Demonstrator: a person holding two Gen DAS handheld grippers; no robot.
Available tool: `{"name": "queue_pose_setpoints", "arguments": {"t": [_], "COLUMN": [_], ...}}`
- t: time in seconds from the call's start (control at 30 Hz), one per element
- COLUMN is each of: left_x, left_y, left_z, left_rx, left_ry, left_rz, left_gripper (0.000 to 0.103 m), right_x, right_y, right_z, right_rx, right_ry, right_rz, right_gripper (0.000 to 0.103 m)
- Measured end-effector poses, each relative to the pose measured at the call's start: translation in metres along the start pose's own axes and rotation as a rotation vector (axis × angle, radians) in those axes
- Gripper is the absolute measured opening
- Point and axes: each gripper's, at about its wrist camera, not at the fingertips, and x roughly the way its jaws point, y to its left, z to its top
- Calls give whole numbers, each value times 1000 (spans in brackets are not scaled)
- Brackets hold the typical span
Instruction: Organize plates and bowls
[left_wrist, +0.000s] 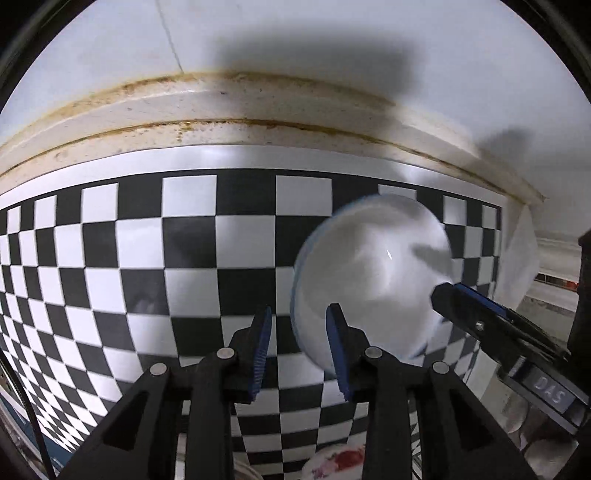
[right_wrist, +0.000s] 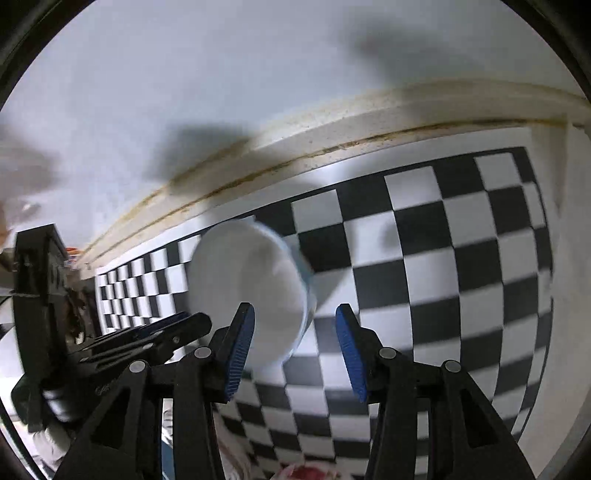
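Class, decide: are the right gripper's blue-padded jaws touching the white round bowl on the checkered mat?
Apart. The right wrist view shows the right gripper open, and the white round bowl sits behind its left pad, not pinched; checkered mat shows between the jaws.

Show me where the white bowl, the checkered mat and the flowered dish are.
white bowl (left_wrist: 369, 273): left wrist view, inner wall.
checkered mat (left_wrist: 147, 258): left wrist view, a bare square.
flowered dish (left_wrist: 334, 463): left wrist view, red pattern at the bottom edge.

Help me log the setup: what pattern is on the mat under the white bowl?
A black-and-white checkerboard mat, clearest in the left wrist view.
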Motion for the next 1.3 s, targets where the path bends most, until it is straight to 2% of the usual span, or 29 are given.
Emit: {"name": "queue_pose_setpoints", "arguments": {"t": [0.07, 0.1, 0.13, 0.17, 0.47, 0.73, 0.93, 1.3], "left_x": [6, 9, 11, 11, -6, -53, -87, -118], "left_y": [0, 0, -1, -3, -13, -31, -33, -37], "left_z": [4, 7, 6, 5, -4, -39, -79, -168], "left_rx": [-6, -4, -4, 2, 44, 127, 178, 249], "left_ry": [-4, -4, 0, -2, -58, -144, -192, -245], "left_rz": [8, -2, -7, 0, 45, 69, 58, 23], "left_gripper": [26, 18, 11, 10, 10, 10, 10, 10], "right_x": [19, 25, 32, 38, 34, -13, -53, -116], "right_y": [-2, -3, -5, -7, 2, 17, 30, 38], "right_z": [11, 14, 16, 18, 9, -17, -52, -152], "right_rx": [-3, -2, -3, 2, -44, -71, -83, -99], "right_ry": [30, 39, 50, 61, 37, -26, -84, -168], "right_rz": [-24, -32, -40, -15, -54, -36, -31, -37], "right_gripper": [43, 28, 18, 12, 10, 10, 10, 10]}}
